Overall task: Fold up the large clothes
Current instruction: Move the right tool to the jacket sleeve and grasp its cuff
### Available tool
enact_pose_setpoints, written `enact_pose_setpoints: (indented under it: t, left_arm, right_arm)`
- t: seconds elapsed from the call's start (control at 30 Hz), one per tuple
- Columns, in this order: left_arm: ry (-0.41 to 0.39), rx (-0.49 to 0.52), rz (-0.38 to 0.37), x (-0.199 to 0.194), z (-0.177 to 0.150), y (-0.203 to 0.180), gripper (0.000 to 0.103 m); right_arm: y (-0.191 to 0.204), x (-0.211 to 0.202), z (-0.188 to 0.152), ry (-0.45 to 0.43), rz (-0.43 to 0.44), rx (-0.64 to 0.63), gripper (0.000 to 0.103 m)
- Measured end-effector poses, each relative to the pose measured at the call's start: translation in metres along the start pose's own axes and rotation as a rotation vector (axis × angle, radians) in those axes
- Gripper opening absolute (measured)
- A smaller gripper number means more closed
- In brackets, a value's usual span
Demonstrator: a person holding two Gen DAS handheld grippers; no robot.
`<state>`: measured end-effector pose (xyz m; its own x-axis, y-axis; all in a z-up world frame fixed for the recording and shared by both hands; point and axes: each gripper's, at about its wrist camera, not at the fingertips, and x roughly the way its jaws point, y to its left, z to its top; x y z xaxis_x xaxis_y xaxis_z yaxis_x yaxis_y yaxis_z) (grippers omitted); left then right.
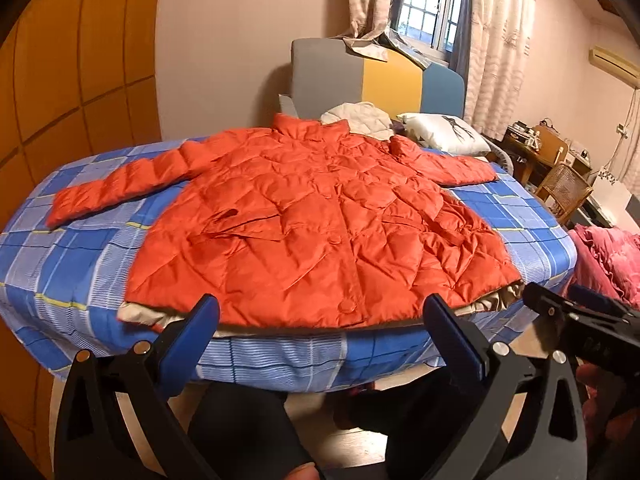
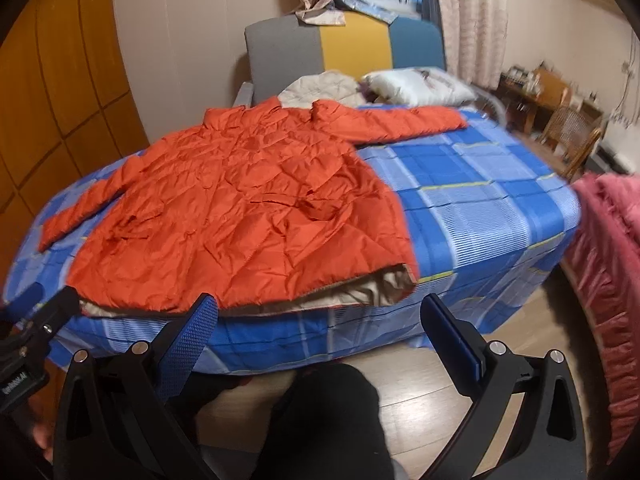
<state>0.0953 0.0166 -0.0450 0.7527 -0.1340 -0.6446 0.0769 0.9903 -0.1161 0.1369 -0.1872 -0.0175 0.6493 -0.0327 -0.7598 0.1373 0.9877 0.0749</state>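
Observation:
An orange quilted puffer jacket (image 1: 312,216) lies flat, front up, on the blue checked bed (image 1: 72,264), both sleeves spread out, beige lining showing at the hem. It also shows in the right wrist view (image 2: 240,208). My left gripper (image 1: 320,312) is open and empty, held just before the jacket's hem at the bed's near edge. My right gripper (image 2: 318,312) is open and empty, near the hem's right corner. The right gripper also shows at the right edge of the left wrist view (image 1: 576,312), and the left gripper at the left edge of the right wrist view (image 2: 36,320).
A beige garment (image 1: 360,118) and a white pillow (image 1: 444,132) lie at the head of the bed by the grey, yellow and blue headboard (image 1: 376,76). A pink quilt (image 2: 608,264) is at the right. Wooden wardrobe (image 1: 72,80) at the left. A chair (image 1: 564,188) and cluttered desk stand far right.

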Motion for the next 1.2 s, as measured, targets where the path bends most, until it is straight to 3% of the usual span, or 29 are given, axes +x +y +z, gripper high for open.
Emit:
enact_pose_setpoints:
  t: [0.17,0.47,0.57,0.7,0.93,1.03,1.2]
  left_arm:
    - [0.017,-0.014,0.004,0.019,0.012,0.004,0.101]
    - [0.08,-0.004,0.019,0.066,0.035,0.009,0.101]
    - [0.104,-0.003,0.007,0.079,0.045,0.011,0.101]
    - [0.105,0.057,0.09,0.098,0.058,0.007,0.101]
    - [0.158,0.009,0.067,0.137,0.074,0.015,0.101]
    - [0.156,-0.016,0.044,0.151,0.079,0.017,0.101]
    - [0.129,-0.045,0.052,0.163,0.089,0.023,0.101]
  right_arm:
    - [-0.024,0.014,0.024,0.003,0.06,0.09,0.1]
    - [-0.056,0.059,0.076,0.019,0.015,0.119,0.1]
    - [-0.074,0.081,0.094,0.04,0.006,0.161,0.1]
    - [-0.098,0.117,0.118,0.065,0.005,0.202,0.1]
    - [-0.153,0.178,0.159,0.063,0.016,0.339,0.1]
    - [-0.174,0.2,0.182,0.037,0.014,0.368,0.089]
    - [-0.215,0.237,0.221,0.002,0.003,0.446,0.083]
